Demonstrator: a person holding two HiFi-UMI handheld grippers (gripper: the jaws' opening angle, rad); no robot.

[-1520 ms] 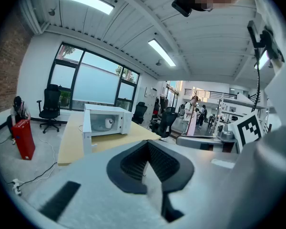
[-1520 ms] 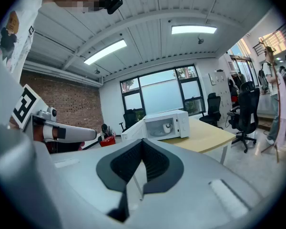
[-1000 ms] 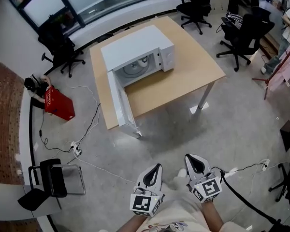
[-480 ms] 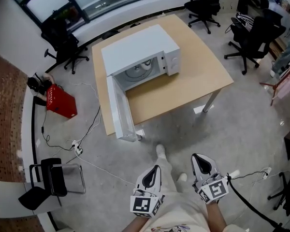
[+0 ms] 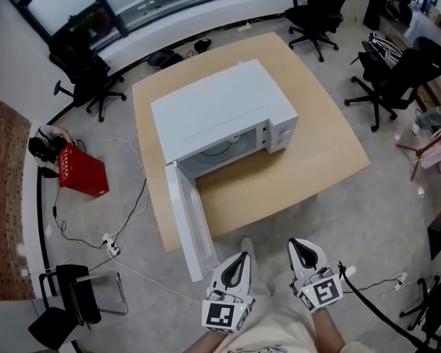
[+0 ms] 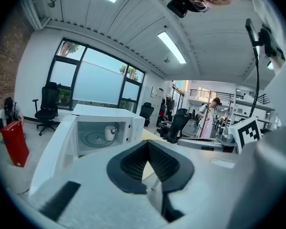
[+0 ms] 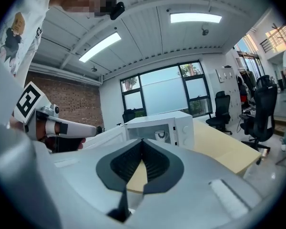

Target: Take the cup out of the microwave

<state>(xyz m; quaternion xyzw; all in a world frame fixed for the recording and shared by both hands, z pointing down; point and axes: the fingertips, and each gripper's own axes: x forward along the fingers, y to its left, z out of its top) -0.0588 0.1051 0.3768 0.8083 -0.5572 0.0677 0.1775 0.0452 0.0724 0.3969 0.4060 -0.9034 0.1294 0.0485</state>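
Head view: white boxy microwave (image 5: 220, 116) sits on a pale wood tabletop (image 5: 309, 160). Its door (image 5: 187, 223) is swung wide open and juts past the tabletop's near edge. From this steep angle the cavity is a dark slot with only a sliver of turntable; the cup is not visible there.

Both gripper views look level into the cavity and do show it. In the left gripper view the cup (image 6: 110, 132) is small, white and rounded, upright on the round glass turntable (image 6: 96, 139), toward the cavity's right side. The right gripper view catches it too, with its handle showing, close beside the control panel with its two knobs (image 7: 185, 129).

Left gripper (image 5: 239, 256) is low in the head view and off the tabletop's near edge, well apart from the microwave. Its jaws are clenched tip to tip with nothing between them, and the ribbed black pads meet in a V. Right gripper (image 5: 297, 244) is just beside it, jaws likewise pressed together and empty. Both have smooth grey shells and a marker cube at the rear.

Only the head view shows the speckled concrete floor, a red box (image 5: 81, 171), loose cables and black office chairs (image 5: 84, 76). The gripper views add the white panelled ceiling with strip lights, and the right one a brick wall (image 7: 83, 109).
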